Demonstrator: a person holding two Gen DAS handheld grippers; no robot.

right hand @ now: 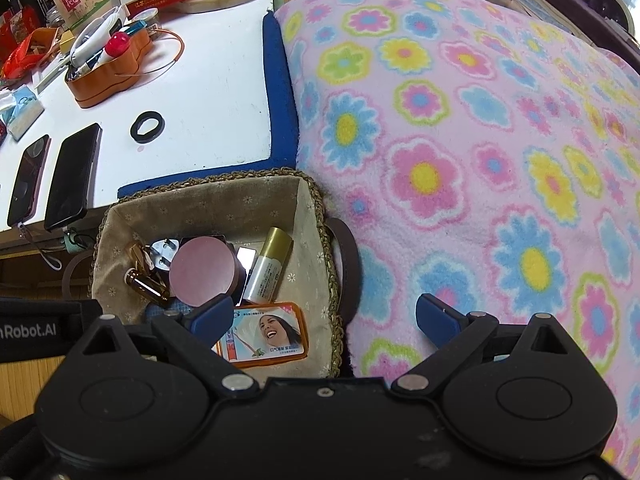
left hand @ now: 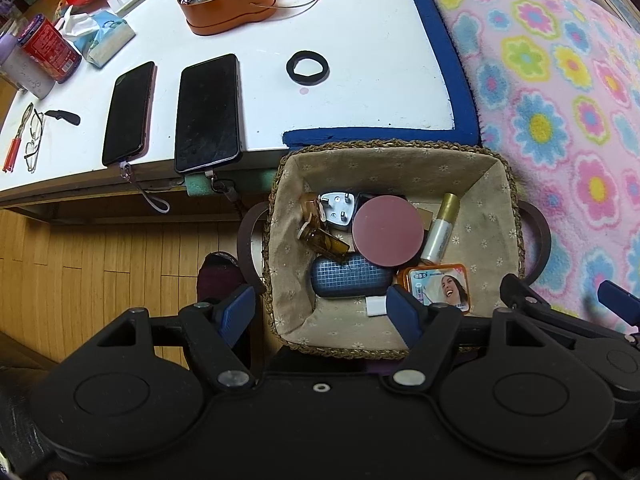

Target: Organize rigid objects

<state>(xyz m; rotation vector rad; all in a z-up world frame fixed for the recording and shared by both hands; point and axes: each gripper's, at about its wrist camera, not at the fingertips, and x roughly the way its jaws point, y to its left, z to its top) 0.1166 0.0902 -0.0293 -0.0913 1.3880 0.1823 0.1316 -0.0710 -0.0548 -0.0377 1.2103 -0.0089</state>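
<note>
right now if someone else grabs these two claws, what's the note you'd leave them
Left claw: open, empty, above the near rim of the woven fabric-lined basket.
Right claw: open, empty, over the basket's right edge and the pink flowered blanket.
Already in the basket: round pink compact, gold-capped white tube, amber glass vial, white plug adapter, blue grid-pattern case, orange-edged tin with a smiling face.
On the white table: black rubber ring, two black phones, both cabled.
Left to do: probably the ring next; the phones are unclear.
</note>
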